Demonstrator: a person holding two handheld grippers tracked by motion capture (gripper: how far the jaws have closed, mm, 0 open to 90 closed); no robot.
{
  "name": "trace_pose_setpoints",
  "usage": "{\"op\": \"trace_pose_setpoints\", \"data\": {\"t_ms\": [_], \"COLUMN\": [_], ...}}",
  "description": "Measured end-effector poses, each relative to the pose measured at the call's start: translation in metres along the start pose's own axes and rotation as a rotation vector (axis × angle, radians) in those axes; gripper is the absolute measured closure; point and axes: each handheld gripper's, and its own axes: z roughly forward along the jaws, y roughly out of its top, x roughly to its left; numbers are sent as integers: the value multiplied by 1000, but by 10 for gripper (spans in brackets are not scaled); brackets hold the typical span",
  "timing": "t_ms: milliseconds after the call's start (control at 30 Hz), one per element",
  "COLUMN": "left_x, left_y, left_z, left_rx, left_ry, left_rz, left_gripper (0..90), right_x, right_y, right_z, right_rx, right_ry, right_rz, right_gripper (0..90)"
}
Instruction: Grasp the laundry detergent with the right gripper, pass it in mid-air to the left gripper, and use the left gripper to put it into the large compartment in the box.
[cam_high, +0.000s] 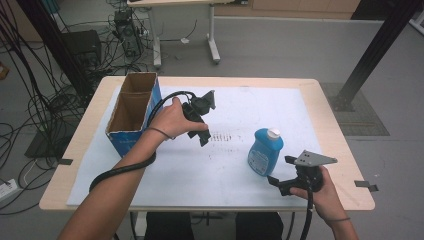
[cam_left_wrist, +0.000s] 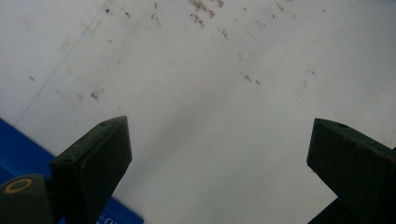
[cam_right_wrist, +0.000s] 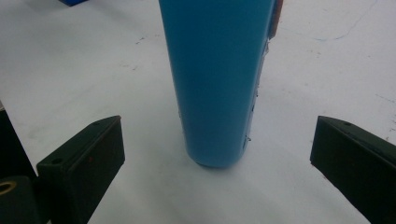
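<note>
Right gripper (cam_right_wrist: 217, 163) (jaws apart) faces blue bottle (cam_right_wrist: 217, 79).

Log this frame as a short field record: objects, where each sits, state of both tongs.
surface: white sheet over a wooden table
bottle: blue bottle with white cap, upright, right of centre
box: open cardboard box with blue sides, at the left edge of the sheet
left tongs: left tongs open, over bare sheet beside the box, nothing between the jaws
right tongs: right tongs open, lined up on the bottle, jaws either side, not touching it
</note>
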Motion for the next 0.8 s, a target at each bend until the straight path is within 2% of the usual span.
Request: {"op": "trace_pose_setpoints", "data": {"t_ms": [67,167,400,800], "left_x": [2,0,2,3], "left_y": [-3,-8,-19,-31], "left_z": [1,2,7,11], "left_rx": [2,0,0,-11], "left_ry": [-11,-2,-11,-47], "left_rz": [-3,-9,-21,-26], "left_gripper": [69,69,69,69], "right_x": [0,0,1,2], "right_y": [0,0,-1,-6], "right_z": [1,2,6,16], "right_rx": [-3,-7,-14,-38], "right_ry": [-4,-7,-11,-23], "right_rz": [0,2,4,15], "right_gripper": [30,30,32,34]}}
